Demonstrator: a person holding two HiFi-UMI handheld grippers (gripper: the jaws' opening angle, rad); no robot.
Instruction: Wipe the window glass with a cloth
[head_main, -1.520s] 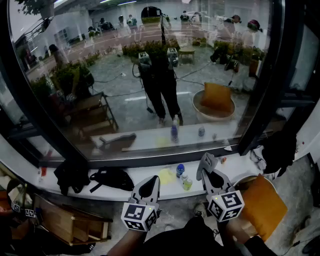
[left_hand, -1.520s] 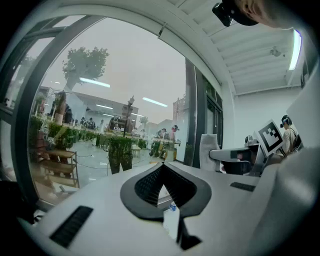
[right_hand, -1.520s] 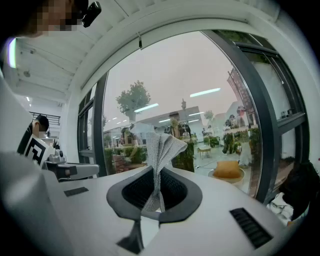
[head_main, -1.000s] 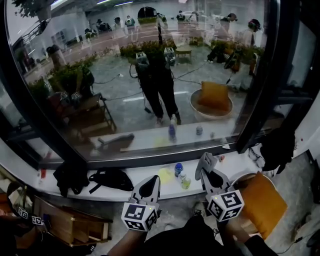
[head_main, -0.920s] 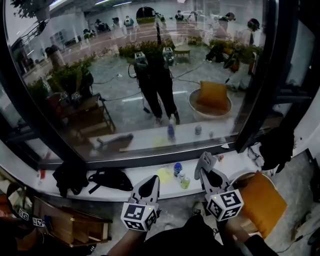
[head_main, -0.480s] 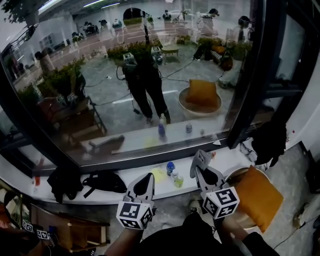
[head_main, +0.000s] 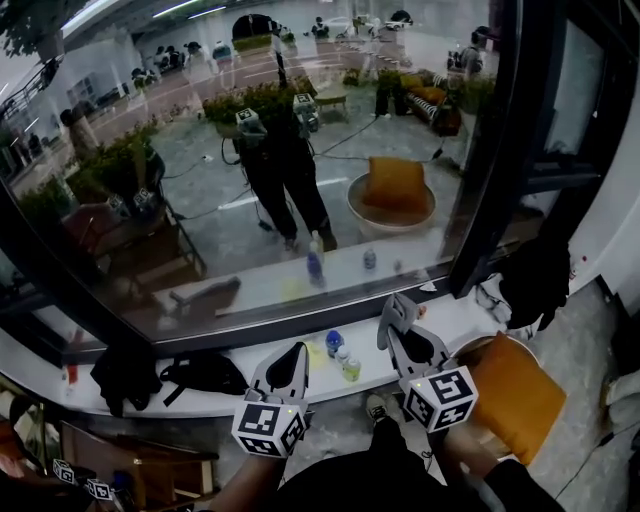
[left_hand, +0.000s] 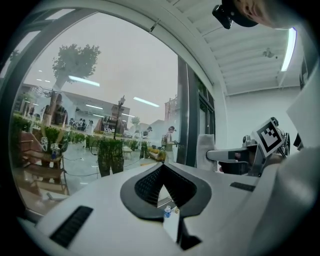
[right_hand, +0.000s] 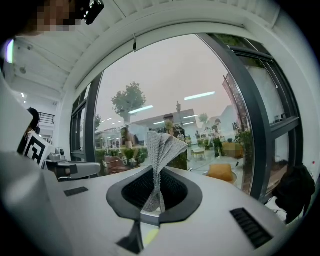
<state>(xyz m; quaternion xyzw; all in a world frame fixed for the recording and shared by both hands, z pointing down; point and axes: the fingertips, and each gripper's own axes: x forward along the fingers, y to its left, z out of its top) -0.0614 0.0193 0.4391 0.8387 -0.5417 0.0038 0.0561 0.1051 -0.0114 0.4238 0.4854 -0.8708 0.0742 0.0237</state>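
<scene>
A wide pane of glass (head_main: 330, 120) stands ahead of both pairs of jaws, set in a dark frame (head_main: 487, 150) whose upright post rises ahead and to the right of the right gripper (head_main: 400, 335). Reflections lie over the pane: plants, a lit hall with people, and the person holding the two tools. A white sill (head_main: 455, 318) runs along the foot of the glass, just beyond and below the jaw tips. Small bottles (head_main: 341, 355) stand on it between the two grippers, and a black bag (head_main: 200, 370) lies on it to the left of the left gripper (head_main: 293, 352). Low to the right of the right jaws an orange cushion (head_main: 515, 395) sits in a round seat. Past it a dark garment (head_main: 535, 280) hangs near a white wall. From the post the pane spreads far to the left and upward, well past both grippers, and the sill marks its lower edge. The cloth (right_hand: 161, 150), a pale grey knit, is clamped between the right jaws. It stands up from the pads and fans out above the tips, pointing toward the glass but short of it. The left jaws are closed tip to tip with nothing held between them, aimed at the same pane beside the right pair.
</scene>
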